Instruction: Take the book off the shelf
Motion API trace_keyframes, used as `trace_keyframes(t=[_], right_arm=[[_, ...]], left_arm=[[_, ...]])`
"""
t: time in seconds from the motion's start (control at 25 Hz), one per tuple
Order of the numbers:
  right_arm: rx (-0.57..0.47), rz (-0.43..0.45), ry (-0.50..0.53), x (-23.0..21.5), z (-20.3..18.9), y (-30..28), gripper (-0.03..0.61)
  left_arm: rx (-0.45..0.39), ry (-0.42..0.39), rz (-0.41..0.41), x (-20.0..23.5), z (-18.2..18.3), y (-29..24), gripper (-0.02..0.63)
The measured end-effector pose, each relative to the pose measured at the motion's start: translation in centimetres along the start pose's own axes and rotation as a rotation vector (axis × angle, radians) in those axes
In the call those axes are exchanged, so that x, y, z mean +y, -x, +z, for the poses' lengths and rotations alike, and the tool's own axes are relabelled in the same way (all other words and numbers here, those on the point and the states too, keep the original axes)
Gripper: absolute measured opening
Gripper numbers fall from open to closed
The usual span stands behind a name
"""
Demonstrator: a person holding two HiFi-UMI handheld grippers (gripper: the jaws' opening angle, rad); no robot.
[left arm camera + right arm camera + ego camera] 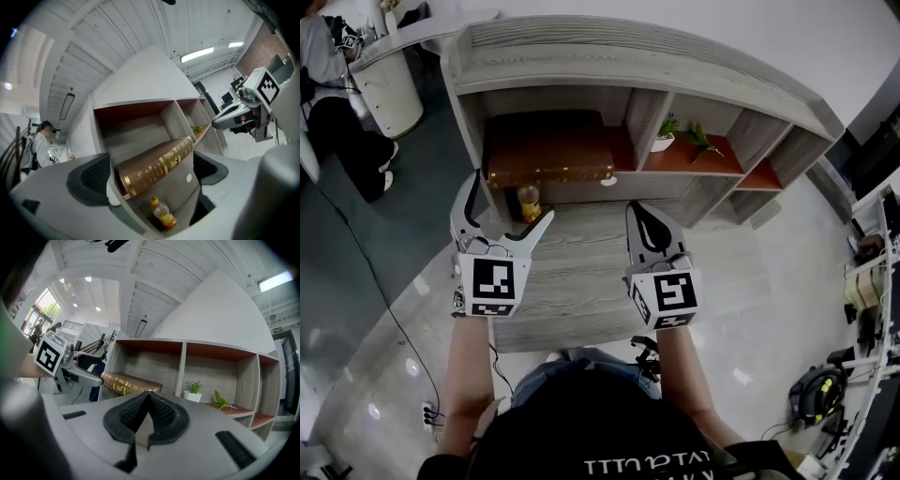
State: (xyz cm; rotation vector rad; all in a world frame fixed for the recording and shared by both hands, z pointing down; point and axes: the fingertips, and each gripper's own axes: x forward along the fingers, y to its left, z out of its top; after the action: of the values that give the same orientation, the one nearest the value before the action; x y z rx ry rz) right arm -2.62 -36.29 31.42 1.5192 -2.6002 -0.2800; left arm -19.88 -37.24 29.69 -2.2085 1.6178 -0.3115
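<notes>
Starting stage, you've grasped nothing | grey wood-grain shelf unit [675,66]: big brown gold-spined book [546,148] lies flat in its left compartment, untouched | your left gripper [511,202] gapes wide just short of it, empty | right gripper [639,211] pinched together, empty | grab and pull-out both left

wood shelf [628,56] w/ book [546,150], potted plant [665,134], bottle [528,202] below

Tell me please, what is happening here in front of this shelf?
A person stands before the shelf with a gripper in each hand. The left gripper is open and aimed at the brown book, which lies flat in the left compartment and is not yet gripped. The right gripper is shut and empty. A bottle sits below the book.
</notes>
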Motion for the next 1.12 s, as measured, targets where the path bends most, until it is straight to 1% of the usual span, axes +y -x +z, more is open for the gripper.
trace_keyframes(t=[0.16, 0.36, 0.72, 0.88, 1.0, 1.12], right_arm=[[-0.005, -0.002, -0.003, -1.8, 0.1, -0.5, 0.012], [-0.006, 0.001, -0.019, -3.1, -0.4, -0.8, 0.012], [-0.01, 0.01, -0.038, -4.4, -0.8, -1.1, 0.012], [-0.011, 0.015, -0.041, -4.6, -0.9, -1.1, 0.012], [-0.007, 0.023, -0.04, -4.8, -1.1, -1.3, 0.012], [-0.005, 0.03, -0.047, -5.0, -1.3, -1.3, 0.012]], left_arm=[[0.055, -0.085, 0.008, -0.6, -0.4, -1.5, 0.563], [0.162, -0.254, -0.072, -2.7, -1.5, -4.0, 0.563], [0.313, -0.497, -0.138, -3.4, -2.8, -7.0, 0.545], [0.388, -0.635, -0.183, -3.9, -4.0, -8.2, 0.535], [0.426, -0.739, -0.202, -4.2, -4.6, -9.1, 0.534], [0.446, -0.8, -0.206, -4.4, -4.8, -10.1, 0.526]])
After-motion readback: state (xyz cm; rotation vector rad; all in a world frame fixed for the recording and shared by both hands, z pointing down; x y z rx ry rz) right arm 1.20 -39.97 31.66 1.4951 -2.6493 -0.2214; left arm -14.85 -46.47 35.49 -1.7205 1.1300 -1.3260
